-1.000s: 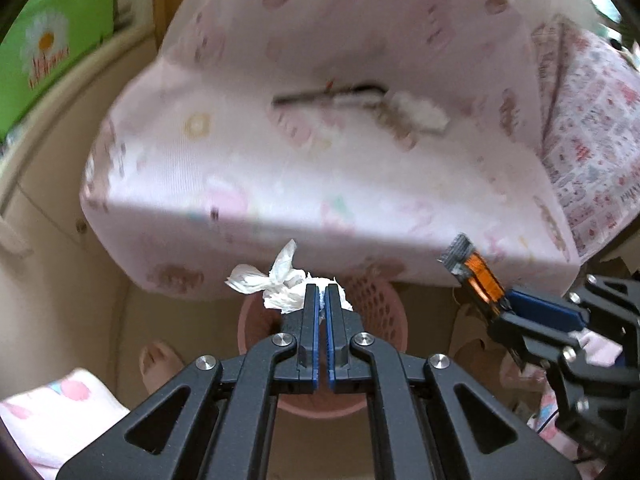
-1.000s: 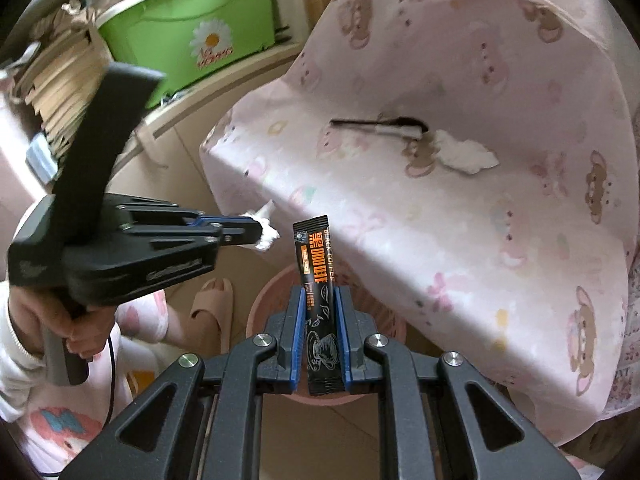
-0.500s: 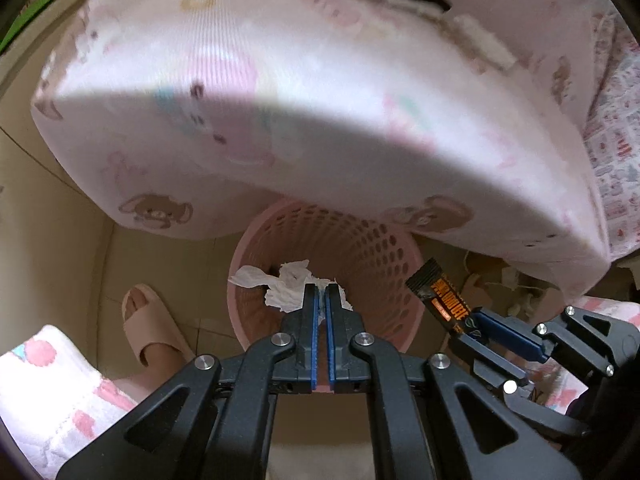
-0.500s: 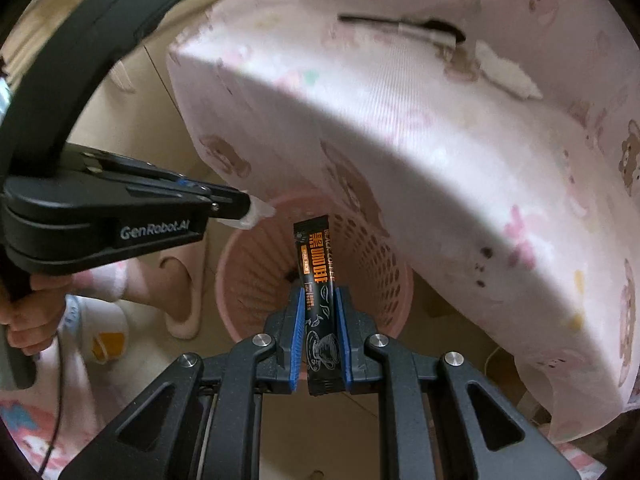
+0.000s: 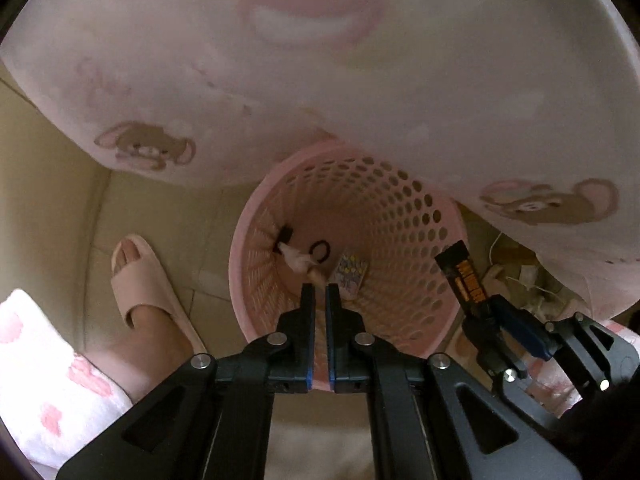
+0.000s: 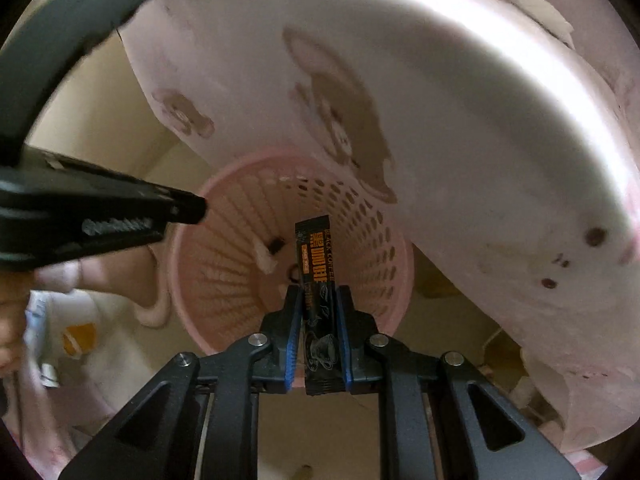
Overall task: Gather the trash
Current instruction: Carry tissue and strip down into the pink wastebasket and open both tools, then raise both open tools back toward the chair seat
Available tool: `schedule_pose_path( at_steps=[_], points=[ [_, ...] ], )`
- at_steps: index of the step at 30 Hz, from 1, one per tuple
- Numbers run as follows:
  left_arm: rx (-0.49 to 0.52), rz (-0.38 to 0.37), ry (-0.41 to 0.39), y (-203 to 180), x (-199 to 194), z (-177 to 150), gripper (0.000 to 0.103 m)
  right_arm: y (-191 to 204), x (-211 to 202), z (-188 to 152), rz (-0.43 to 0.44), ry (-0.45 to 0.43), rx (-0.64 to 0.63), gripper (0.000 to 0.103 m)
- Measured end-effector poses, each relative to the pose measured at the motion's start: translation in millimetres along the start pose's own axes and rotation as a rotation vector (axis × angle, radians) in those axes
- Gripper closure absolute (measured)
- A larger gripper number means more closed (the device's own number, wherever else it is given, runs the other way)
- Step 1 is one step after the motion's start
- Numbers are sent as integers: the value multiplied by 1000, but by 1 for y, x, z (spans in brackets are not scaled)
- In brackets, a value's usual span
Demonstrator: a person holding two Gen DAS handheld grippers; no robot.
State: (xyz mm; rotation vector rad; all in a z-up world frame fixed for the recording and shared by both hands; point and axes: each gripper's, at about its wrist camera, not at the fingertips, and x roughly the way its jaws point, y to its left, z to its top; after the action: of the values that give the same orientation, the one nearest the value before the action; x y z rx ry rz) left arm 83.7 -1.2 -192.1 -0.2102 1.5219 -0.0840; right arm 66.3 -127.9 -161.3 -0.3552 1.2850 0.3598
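A pink perforated basket [image 5: 416,216] stands on the floor under the edge of a pink bear-print cloth [image 5: 360,80]. My left gripper [image 5: 320,292] hangs over its mouth, jaws slightly apart and empty. A white crumpled tissue [image 5: 298,260] lies at the basket's bottom with a black ring [image 5: 319,249] and a small patterned packet [image 5: 350,278]. My right gripper [image 6: 318,292] is shut on a black coffee sachet [image 6: 314,256], held above the basket [image 6: 384,280]. The sachet also shows in the left wrist view [image 5: 462,276], at the basket's right rim.
The cloth-covered table overhangs the basket's far side [image 6: 440,100]. A foot in a pink slipper [image 5: 144,284] stands left of the basket. Cables and clutter [image 5: 516,268] lie on the floor to the right. The left gripper's body [image 6: 100,216] crosses the right wrist view.
Both grippers dropped lower over the basket. My left gripper opened a little and the tissue it held now lies inside the basket. The right still holds the sachet.
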Motion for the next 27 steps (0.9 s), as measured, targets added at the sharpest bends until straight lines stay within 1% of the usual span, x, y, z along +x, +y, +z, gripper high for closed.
schedule_pose_path(
  at_steps=[5,7,9,11,13,15,18,20,22,24,27],
  points=[
    [-18,3,17,3,4,-2,100,4,10,1,-2,16,2,86],
    [-26,7,18,4,3,-2,94,3,11,1,4,12,15,86],
    [-35,7,18,5,1,-2,84,-1,10,0,9,5,28,85],
    [-42,8,15,7,-1,-2,80,-5,8,1,30,2,42,84],
    [-38,27,5,7,-3,-3,73,-8,8,2,47,-6,55,78],
    [-26,46,-6,5,-7,-3,66,-10,6,3,53,-18,68,64],
    [-10,64,-24,2,-13,-3,63,-11,0,3,45,-35,76,52],
    [0,78,-43,0,-18,-3,59,-11,-1,4,40,-39,87,49],
    [8,96,-72,-2,-25,-4,56,-14,-5,5,36,-44,97,47],
    [18,129,-103,-4,-35,-4,49,-19,-13,6,24,-61,107,45],
    [47,178,-172,-9,-54,-5,48,-28,-32,5,36,-108,146,39]
  ],
)
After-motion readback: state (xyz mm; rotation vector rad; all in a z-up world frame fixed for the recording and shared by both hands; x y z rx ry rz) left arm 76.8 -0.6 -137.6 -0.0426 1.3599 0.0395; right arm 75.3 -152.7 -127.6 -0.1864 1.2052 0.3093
